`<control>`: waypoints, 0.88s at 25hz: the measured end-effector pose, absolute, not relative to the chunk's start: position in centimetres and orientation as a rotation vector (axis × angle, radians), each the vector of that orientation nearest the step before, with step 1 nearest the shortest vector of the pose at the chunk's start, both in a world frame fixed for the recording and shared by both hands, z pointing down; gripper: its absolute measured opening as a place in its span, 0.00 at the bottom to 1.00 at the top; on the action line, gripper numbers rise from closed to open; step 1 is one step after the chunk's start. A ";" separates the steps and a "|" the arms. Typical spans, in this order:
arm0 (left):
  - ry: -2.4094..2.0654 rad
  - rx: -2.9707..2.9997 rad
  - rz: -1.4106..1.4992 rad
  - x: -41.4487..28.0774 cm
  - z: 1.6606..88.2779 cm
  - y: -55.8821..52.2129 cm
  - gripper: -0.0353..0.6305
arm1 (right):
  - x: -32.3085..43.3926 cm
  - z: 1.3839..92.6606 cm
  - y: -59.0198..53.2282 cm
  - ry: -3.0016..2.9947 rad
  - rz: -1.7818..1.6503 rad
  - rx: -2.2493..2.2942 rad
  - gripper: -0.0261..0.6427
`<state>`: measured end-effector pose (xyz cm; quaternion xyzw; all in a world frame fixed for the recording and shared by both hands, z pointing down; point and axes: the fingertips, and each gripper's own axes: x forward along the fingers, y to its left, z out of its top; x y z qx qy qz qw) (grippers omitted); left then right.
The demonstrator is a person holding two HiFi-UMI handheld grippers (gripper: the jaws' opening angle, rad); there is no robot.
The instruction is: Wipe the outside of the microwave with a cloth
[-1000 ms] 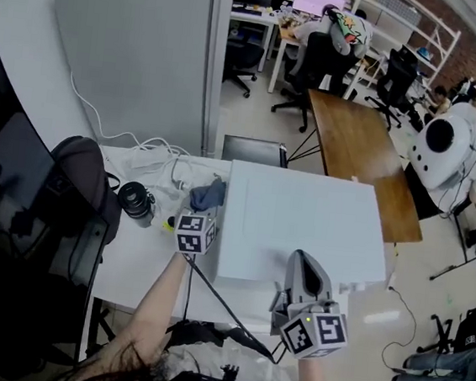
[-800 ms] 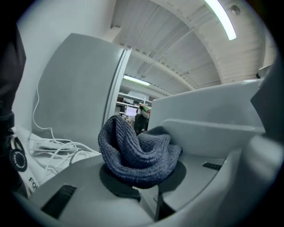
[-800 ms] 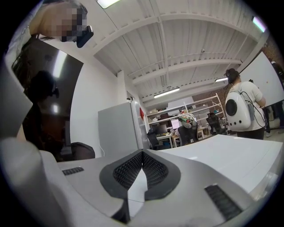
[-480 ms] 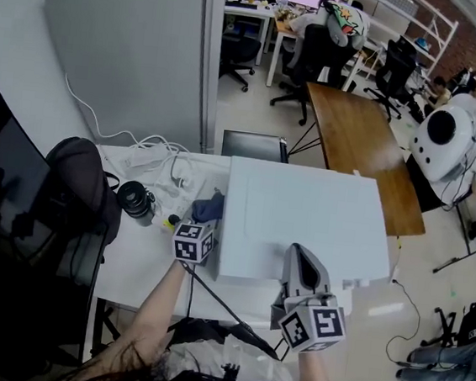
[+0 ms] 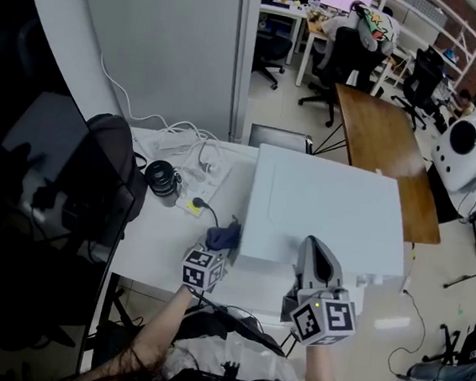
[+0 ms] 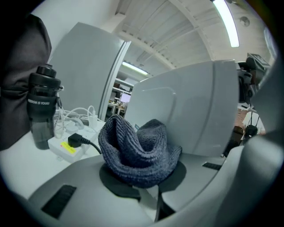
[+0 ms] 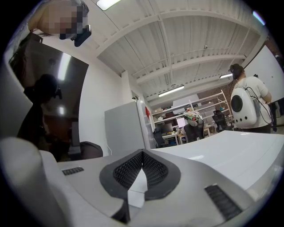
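**Head view:** A white microwave (image 5: 329, 208) sits on a white table (image 5: 151, 248). The left gripper (image 5: 218, 247) is at the microwave's left wall, near the front corner. It holds a dark blue cloth (image 5: 225, 235) just beside that wall. The right gripper (image 5: 314, 254) is over the microwave's top, near its front edge. A black bottle (image 5: 163, 179) and a power strip (image 5: 192, 204) lie left of the microwave.

**Left gripper view:** The jaws are clenched on the bunched knitted cloth. The microwave's wall rises close behind it.

**Right gripper view:** The jaws are pressed together with nothing between them. The microwave's flat top stretches away to the right. A person with a white backpack (image 7: 248, 104) stands beyond it.
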<state>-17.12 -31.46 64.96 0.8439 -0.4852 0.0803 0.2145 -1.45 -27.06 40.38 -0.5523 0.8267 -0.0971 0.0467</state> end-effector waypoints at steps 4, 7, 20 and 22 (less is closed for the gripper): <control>-1.332 2.303 0.213 -16.8 65.7 -27.5 0.14 | -1.8 40.2 -26.1 2.538 -0.297 -1.656 0.06; -1.330 2.269 0.184 -16.8 65.8 -25.2 0.13 | -1.8 40.1 -25.5 2.539 -0.296 -1.648 0.06; -1.476 2.315 0.027 -17.4 59.1 -21.8 0.13 | 1.0 40.1 -22.3 2.445 -0.288 -1.715 0.06; -1.502 2.330 0.008 -17.3 57.6 -20.9 0.13 | 1.9 40.6 -21.6 2.430 -0.291 -1.733 0.06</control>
